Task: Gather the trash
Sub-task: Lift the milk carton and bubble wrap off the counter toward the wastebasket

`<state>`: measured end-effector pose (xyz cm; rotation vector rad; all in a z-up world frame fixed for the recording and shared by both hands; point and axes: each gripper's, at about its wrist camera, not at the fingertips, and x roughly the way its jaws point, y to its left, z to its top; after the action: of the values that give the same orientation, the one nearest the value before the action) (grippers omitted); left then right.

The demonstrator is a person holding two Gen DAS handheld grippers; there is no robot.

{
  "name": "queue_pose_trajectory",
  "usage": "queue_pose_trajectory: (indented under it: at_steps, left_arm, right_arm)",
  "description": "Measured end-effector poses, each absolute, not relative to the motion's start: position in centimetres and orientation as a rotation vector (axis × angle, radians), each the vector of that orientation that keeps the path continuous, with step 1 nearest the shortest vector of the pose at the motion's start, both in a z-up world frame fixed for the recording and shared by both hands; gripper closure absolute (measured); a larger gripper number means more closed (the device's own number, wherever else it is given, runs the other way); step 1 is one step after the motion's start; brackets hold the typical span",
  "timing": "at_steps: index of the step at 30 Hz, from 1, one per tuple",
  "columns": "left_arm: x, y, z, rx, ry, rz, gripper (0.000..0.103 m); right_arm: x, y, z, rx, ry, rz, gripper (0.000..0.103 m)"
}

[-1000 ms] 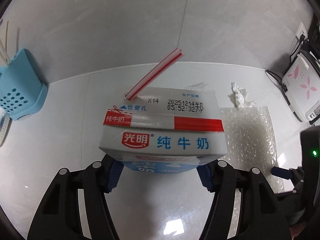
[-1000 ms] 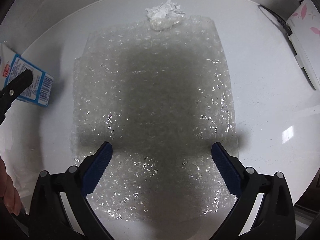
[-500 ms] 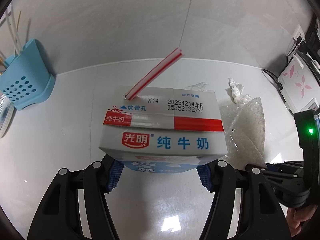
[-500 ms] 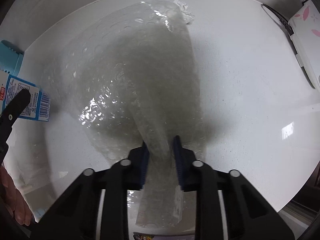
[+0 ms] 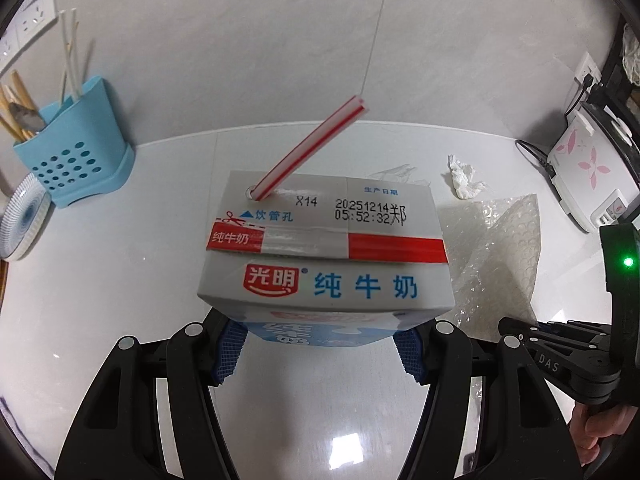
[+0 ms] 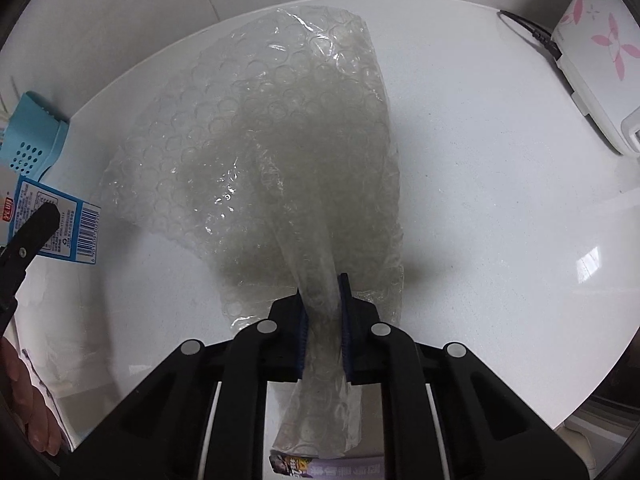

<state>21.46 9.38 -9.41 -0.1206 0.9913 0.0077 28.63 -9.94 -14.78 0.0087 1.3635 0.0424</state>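
Note:
My left gripper (image 5: 320,350) is shut on a white and blue milk carton (image 5: 324,256) with a red and white straw (image 5: 308,154), held above the white counter. The carton also shows in the right wrist view (image 6: 52,220) at the left edge. My right gripper (image 6: 323,316) is shut on a clear bubble wrap sheet (image 6: 280,140), bunched between the pads and lifted off the counter. The sheet also shows in the left wrist view (image 5: 504,256) to the right of the carton. A crumpled white tissue (image 5: 464,178) lies on the counter behind it.
A blue utensil holder (image 5: 74,156) with chopsticks stands at the back left, beside a patterned plate (image 5: 22,220). A white appliance with pink flowers (image 5: 588,172) and its black cord sit at the right. A wall rises behind the counter (image 6: 480,160).
My right gripper closed on the bubble wrap and lifted it, so the sheet bunched and rose. The left gripper rose and drew back a little with the carton.

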Motion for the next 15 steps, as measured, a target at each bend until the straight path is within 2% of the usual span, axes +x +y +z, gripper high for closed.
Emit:
queue_pose_trajectory:
  at_steps: [15]
  left_arm:
    - [15.8,6.7,-6.6,-0.111,0.958,0.052,0.041]
  right_arm:
    - [23.2,-11.9,-10.5,0.011,1.260,0.117,0.091]
